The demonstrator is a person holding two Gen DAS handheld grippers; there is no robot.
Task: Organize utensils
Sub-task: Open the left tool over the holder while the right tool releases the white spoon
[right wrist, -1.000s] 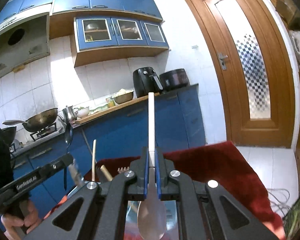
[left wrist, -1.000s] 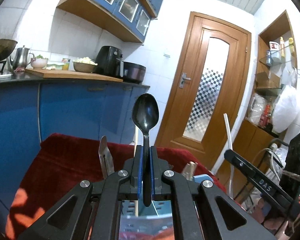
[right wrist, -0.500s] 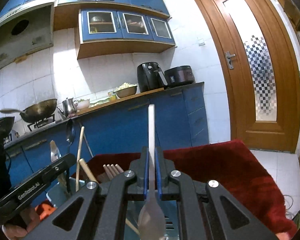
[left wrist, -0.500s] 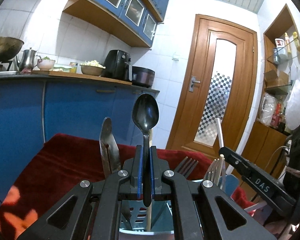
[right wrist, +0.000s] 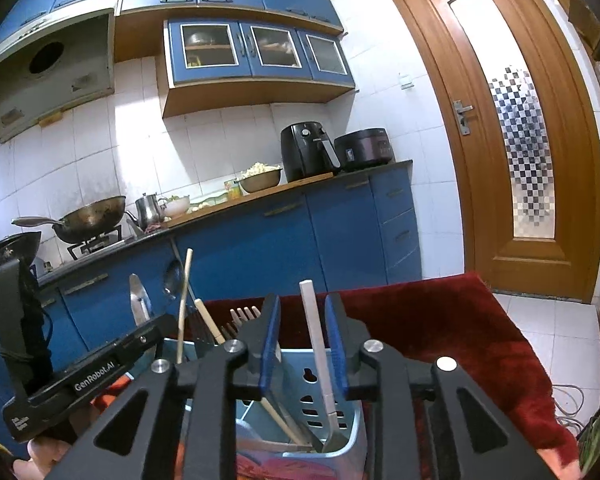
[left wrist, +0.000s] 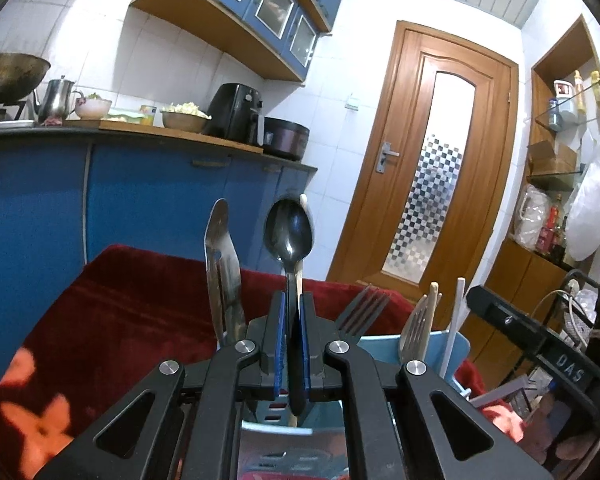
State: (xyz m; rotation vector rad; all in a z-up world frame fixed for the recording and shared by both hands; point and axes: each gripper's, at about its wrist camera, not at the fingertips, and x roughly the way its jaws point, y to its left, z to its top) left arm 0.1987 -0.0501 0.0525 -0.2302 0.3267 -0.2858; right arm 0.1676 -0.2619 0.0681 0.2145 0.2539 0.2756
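My left gripper [left wrist: 292, 308] is shut on the handle of a dark metal spoon [left wrist: 289, 234], bowl up, above the light blue utensil holder [left wrist: 432, 346]. The holder carries a steel peeler [left wrist: 220, 264], forks [left wrist: 362, 312] and wooden chopsticks [left wrist: 432, 308]. In the right wrist view my right gripper [right wrist: 302, 312] has its jaws opening. A white-handled spoon [right wrist: 316, 344] stands free between them, bowl down inside the holder [right wrist: 340, 436], with a gap on both sides.
The holder sits on a dark red cloth [right wrist: 440, 320] with orange flowers [left wrist: 40, 424]. Behind run blue kitchen cabinets [right wrist: 292, 236] with a wok [right wrist: 88, 220], kettle and air fryer [right wrist: 304, 150]. A wooden door [right wrist: 516, 128] stands at the right.
Both grippers sank toward the holder, which rose into view. The right jaws parted and let go of the white spoon, which dropped into the holder. The left still grips the dark spoon.
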